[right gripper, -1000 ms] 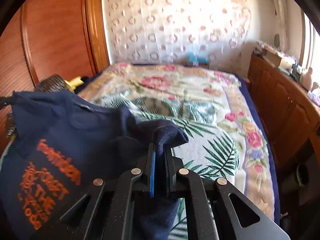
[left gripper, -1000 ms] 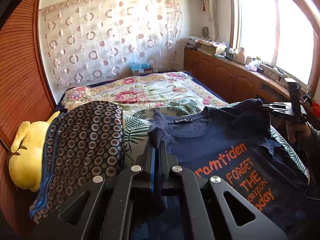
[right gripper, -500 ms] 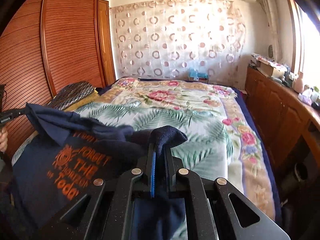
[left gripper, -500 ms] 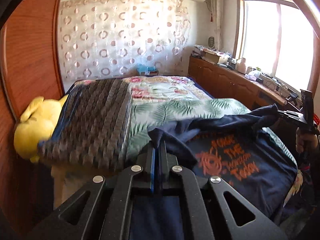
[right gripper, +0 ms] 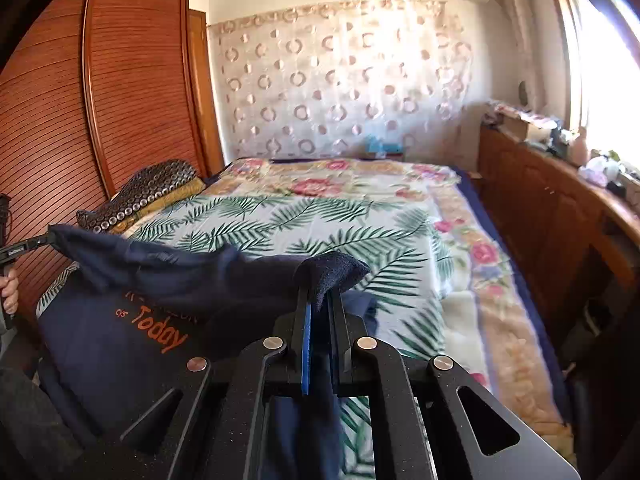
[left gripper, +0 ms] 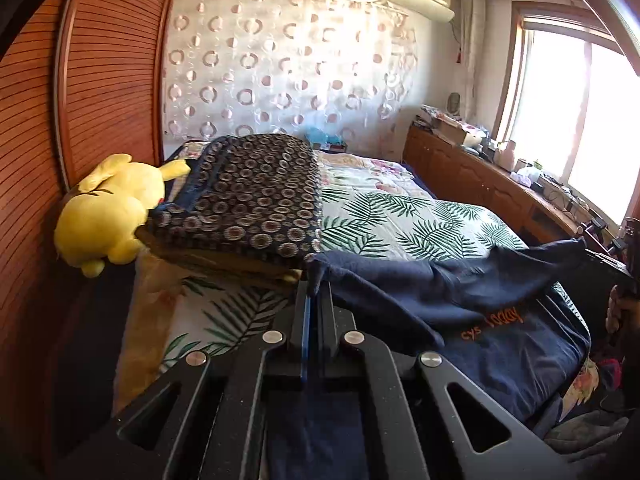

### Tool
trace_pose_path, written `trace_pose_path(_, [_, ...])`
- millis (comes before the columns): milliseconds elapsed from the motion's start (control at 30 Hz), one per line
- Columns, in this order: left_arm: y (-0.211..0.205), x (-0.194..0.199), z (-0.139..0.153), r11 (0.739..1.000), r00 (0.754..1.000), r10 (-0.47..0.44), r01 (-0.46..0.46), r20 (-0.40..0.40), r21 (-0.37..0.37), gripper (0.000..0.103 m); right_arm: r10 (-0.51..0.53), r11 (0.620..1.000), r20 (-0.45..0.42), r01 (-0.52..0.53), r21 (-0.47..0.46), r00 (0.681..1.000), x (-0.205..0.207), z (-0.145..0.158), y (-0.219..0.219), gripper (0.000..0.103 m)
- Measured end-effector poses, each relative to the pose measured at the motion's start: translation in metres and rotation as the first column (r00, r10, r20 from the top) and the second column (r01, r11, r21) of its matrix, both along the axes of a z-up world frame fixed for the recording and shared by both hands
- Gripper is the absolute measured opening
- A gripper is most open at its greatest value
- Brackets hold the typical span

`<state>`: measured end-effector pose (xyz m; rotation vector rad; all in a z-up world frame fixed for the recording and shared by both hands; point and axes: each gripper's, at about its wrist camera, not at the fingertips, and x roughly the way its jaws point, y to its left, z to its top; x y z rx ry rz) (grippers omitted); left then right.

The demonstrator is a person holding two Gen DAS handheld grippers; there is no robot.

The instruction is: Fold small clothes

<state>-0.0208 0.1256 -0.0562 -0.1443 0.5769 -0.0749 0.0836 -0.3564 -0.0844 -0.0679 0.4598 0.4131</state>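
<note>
From the left wrist cam, the left gripper (left gripper: 314, 294) is clamped on one corner of the navy t-shirt (left gripper: 460, 300), which drapes over the near end of the bed (left gripper: 400, 216), orange print half covered by the folded-over top edge. A patterned cushion (left gripper: 248, 196) and yellow plush (left gripper: 108, 208) sit off to the side. Right wrist cam: the right gripper (right gripper: 322, 300) is pinching the other corner, fabric bunched between its jaws. So I'd say the first fold is midway, not laid flat yet, further folds left.
</note>
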Motion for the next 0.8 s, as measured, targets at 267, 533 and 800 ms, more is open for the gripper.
trace_pose_path(267, [0.008,-0.034,0.008,1.000,1.000,0.002,-0.002,-0.006,-0.008,0.003,0.023,0.999,-0.029,-0.023,-0.029,0.999,-0.040,0.003,-0.010,0.007])
trace_pose_path(533, [0.006,-0.023,-0.013,0.999,0.995,0.022,-0.018,-0.094,0.047,0.015,0.004,0.996,-0.125,-0.015,-0.090,0.992,-0.019,-0.019,-0.004,0.007])
trace_pose_path(800, [0.002,-0.012,0.008,0.997,0.999,0.011,-0.008,-0.040,0.076,0.049,-0.004,0.996,-0.107,-0.006,-0.093,0.994,-0.017,0.002,-0.006,0.027])
